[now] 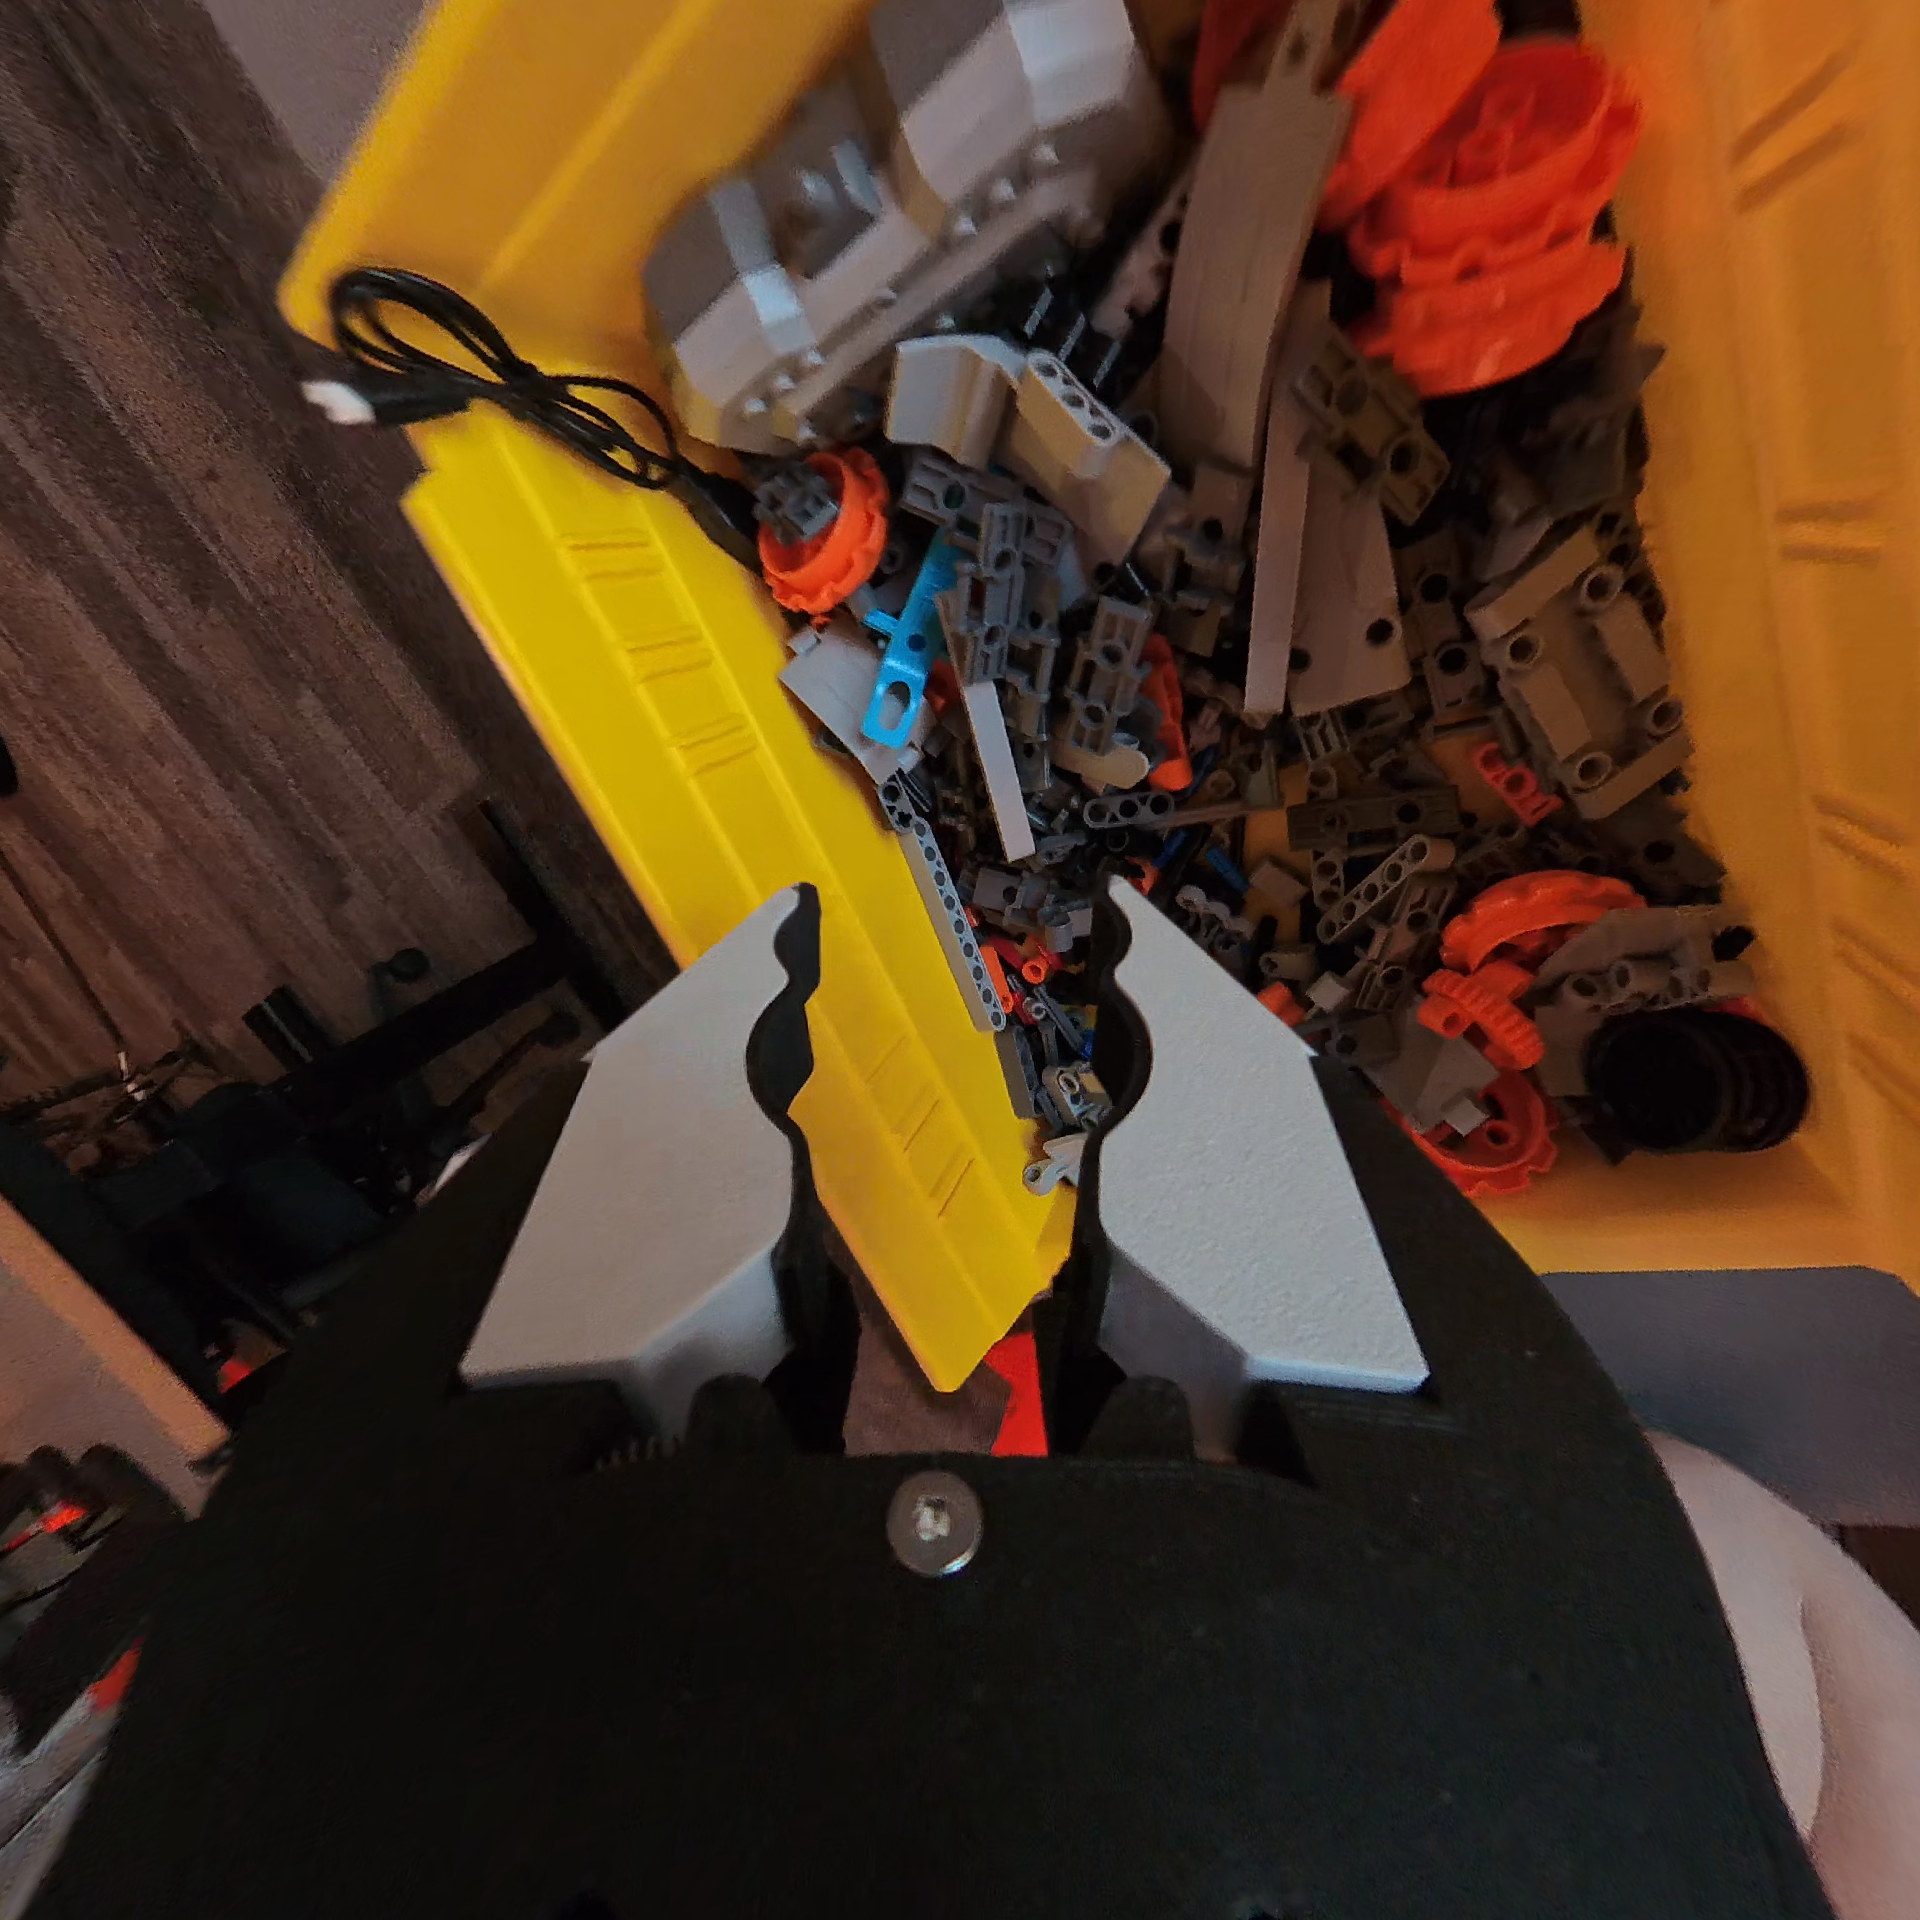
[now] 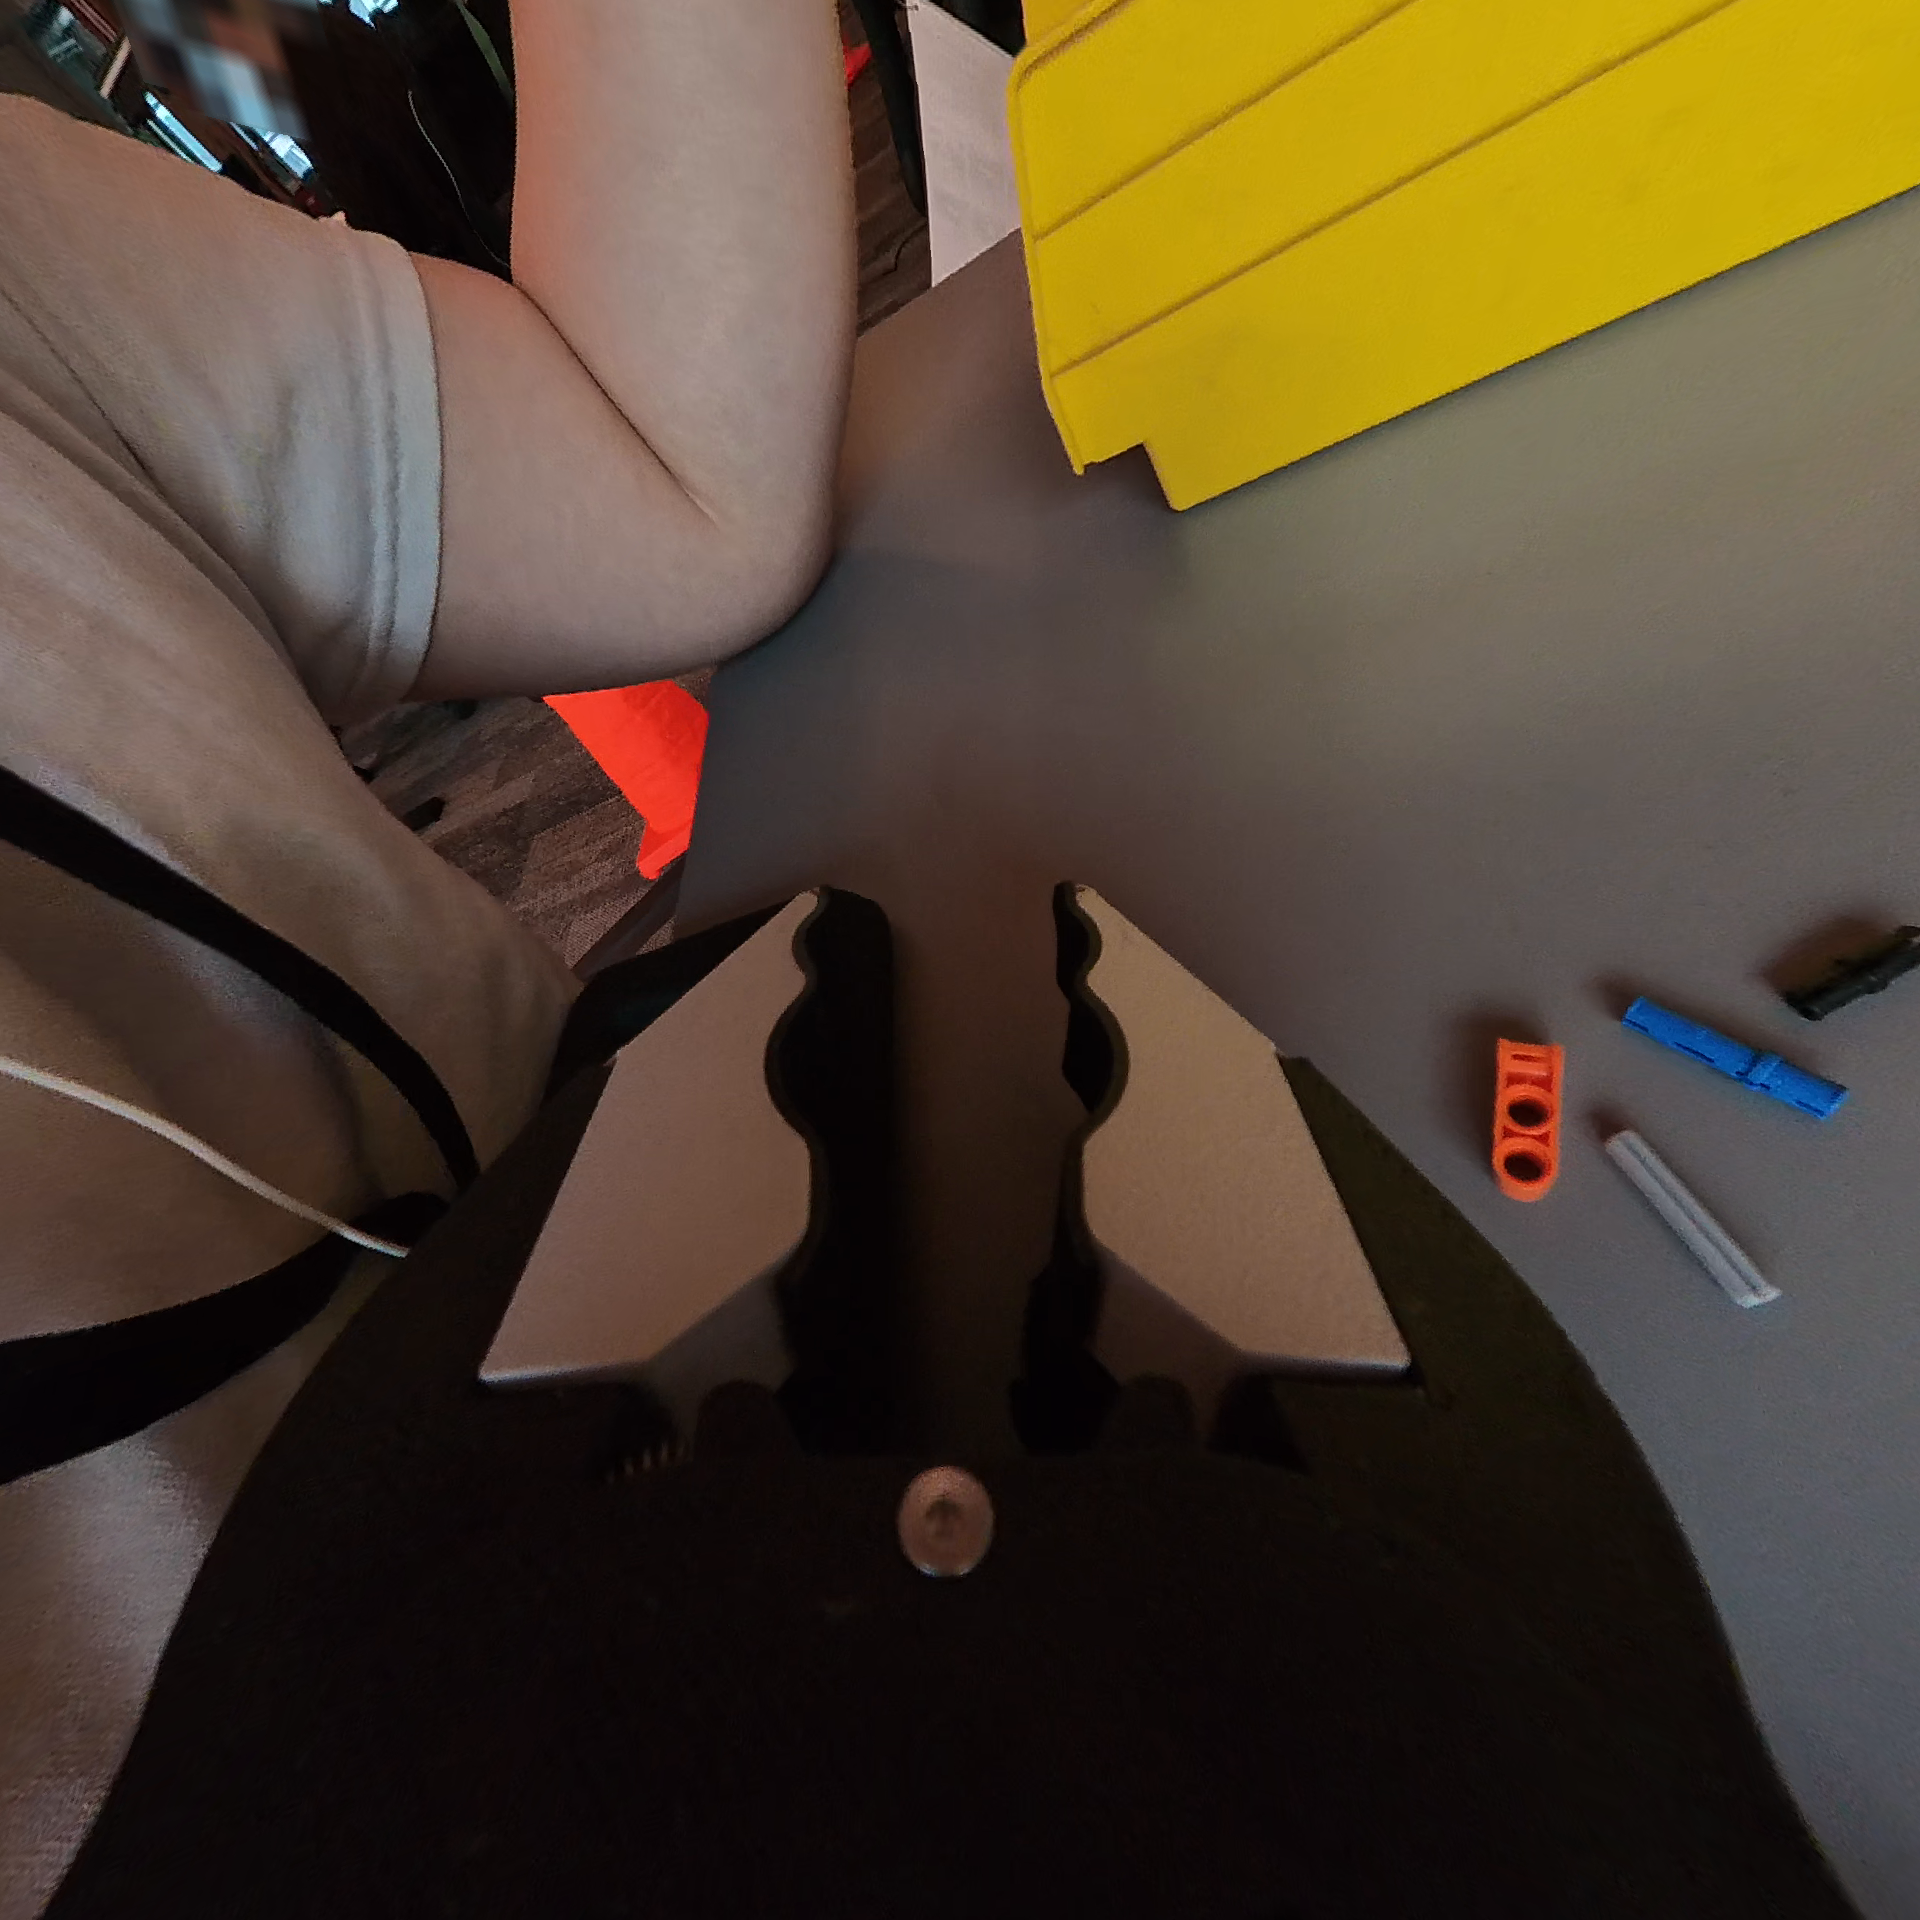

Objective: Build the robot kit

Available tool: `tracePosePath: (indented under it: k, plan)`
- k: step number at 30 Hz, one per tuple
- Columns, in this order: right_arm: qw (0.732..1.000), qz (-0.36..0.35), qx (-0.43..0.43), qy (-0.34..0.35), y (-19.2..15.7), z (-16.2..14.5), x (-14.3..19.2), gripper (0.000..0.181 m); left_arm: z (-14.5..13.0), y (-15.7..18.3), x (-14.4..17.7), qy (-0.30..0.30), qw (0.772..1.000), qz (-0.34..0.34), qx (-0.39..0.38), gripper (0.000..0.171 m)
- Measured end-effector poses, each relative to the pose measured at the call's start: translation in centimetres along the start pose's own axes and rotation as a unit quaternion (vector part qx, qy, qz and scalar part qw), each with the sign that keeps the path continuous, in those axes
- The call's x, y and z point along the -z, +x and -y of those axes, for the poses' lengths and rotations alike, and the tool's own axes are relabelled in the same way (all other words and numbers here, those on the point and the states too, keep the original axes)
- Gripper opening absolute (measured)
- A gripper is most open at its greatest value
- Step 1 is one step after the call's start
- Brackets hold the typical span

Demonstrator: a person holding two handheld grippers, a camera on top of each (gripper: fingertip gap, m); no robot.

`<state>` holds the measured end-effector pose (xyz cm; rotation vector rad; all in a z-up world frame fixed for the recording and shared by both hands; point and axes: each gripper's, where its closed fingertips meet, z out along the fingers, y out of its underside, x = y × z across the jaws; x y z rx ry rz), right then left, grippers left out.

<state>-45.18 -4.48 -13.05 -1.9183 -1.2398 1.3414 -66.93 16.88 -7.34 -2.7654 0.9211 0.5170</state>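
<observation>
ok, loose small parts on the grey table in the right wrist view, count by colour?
orange connector: 1
blue pin: 1
light grey axle: 1
black pin: 1
Total: 4, all to the right of the open right gripper, apart from each other and outside the yellow bin.

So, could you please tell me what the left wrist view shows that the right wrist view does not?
Only the left wrist view looks into the yellow bin: grey and orange building pieces, a black cable over its rim, the open left claw above.

Only the right wrist view shows four small pieces on the grey table: orange connector, blue pin, white axle, black pin; also an arm.

Both show the bin; each claw is open and empty.
</observation>
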Motion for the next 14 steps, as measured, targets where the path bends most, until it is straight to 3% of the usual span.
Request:
tracePosePath:
  k: [3,9,14]
  plan:
    - [1.000,0.004,0.005,0.014,-0.3,0.5,0.2,0.041,1.2,0.0,2.0,0.057,0.998,-0.010,0.025,0.053]
    - [0.987,-0.004,0.044,0.154,-1.5,5.2,3.0,0.035,3.8,0.4,6.5,0.178,0.983,-0.024,0.044,0.055]
    - [0.975,-0.032,0.073,0.209,-1.6,6.8,4.9,0.034,5.3,0.3,9.2,0.254,0.965,-0.029,0.050,0.057]
